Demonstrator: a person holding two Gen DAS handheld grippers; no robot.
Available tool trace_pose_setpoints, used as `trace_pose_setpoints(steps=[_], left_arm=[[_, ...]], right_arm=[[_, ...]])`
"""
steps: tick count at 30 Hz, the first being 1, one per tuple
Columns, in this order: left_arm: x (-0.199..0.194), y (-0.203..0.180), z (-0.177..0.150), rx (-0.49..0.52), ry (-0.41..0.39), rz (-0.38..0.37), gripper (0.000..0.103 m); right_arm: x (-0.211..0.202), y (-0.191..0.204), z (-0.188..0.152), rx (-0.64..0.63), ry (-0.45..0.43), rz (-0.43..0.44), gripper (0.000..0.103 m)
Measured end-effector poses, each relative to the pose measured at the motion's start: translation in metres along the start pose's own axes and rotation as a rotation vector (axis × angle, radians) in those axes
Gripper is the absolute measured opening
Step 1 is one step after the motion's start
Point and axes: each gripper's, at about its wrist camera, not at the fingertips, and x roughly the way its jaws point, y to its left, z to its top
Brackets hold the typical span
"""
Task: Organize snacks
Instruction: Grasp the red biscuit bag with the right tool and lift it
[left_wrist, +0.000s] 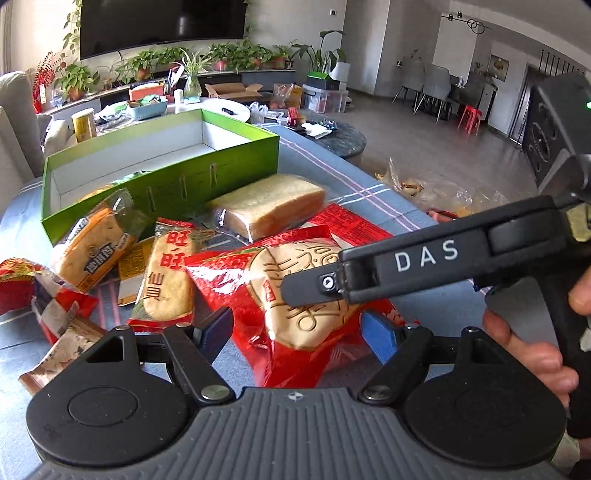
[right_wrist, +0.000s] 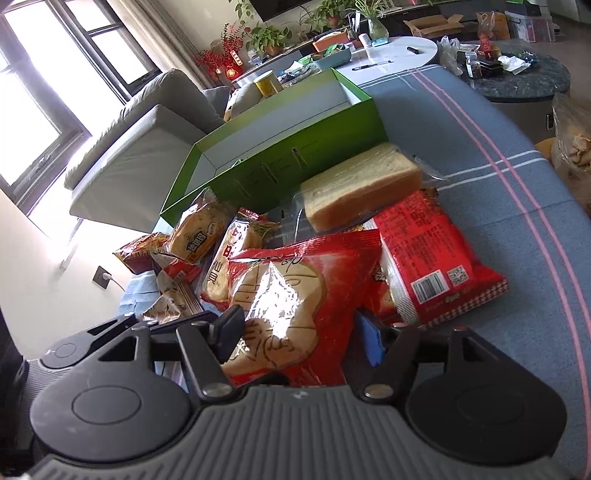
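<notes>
Through the left camera, my left tongs (left_wrist: 297, 330) stood wide apart over the snack pile, straddling the near end of the big red cake packet (left_wrist: 295, 295) without pinching it. That packet lay flat on the blue striped counter (left_wrist: 399, 206). My right tongs' black arm, marked DAS, reached in from the right over the same packet, my hand (left_wrist: 532, 350) gripping its handle. To the left sat a rice cracker packet (left_wrist: 166, 273), an orange bread packet (left_wrist: 94, 247) and a torn red wrapper (left_wrist: 22, 280). Behind them the wrapped bread slices (left_wrist: 269, 205) rested just beside the green box (left_wrist: 162, 177), its lid off, something green showing at its near corner.

Over to the right camera: my right tongs (right_wrist: 299, 332) were also spread open, the red cake packet (right_wrist: 295, 288) lying between the fingers; I could not tell whether the pads touched it. A second red packet (right_wrist: 432, 258), barcode up, lay to its right, partly under it. The bread slices (right_wrist: 358, 184) leaned against the green box (right_wrist: 280, 173), and the smaller packets crowded at the left.
</notes>
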Motion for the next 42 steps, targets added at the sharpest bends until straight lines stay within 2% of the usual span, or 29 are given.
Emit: trace_pose_setpoints(steps=[3,4,12,17,25,29,33,37,42], left_arm=[[0.007,-0.001,0.002,-0.002,0.007,-0.001,0.075],[0.008,-0.001,0.002,0.001,0.005,0.001,0.079],[0.012,0.006,0.0,-0.03,-0.005,-0.031,0.079],[0.001,0.001,0.0,-0.024,-0.047,-0.082,0.072],[-0.017,-0.004,0.004,-0.013,-0.095,-0.081,0.072],[-0.017,-0.002,0.001,-0.007,-0.075,-0.08,0.072],[-0.014,0.003,-0.007,-0.002,-0.033,-0.038,0.072],[-0.008,0.012,-0.011,-0.031,0.002,-0.009,0.078],[0.003,0.015,-0.012,-0.071,0.02,-0.041,0.08]], right_arm=[[0.002,0.002,0.001,-0.006,0.003,-0.002,0.085],[0.002,0.002,0.001,-0.008,0.004,-0.002,0.085],[0.006,-0.002,0.003,0.023,0.021,0.016,0.085],[0.005,0.006,0.001,-0.01,0.016,0.019,0.082],[-0.011,0.019,0.001,-0.038,-0.017,0.026,0.078],[-0.01,0.02,0.001,-0.049,-0.009,0.016,0.078],[-0.005,0.011,-0.002,-0.034,0.008,-0.002,0.078],[-0.008,0.002,-0.001,-0.017,-0.005,-0.03,0.078],[0.003,0.0,-0.003,-0.012,0.033,-0.002,0.079]])
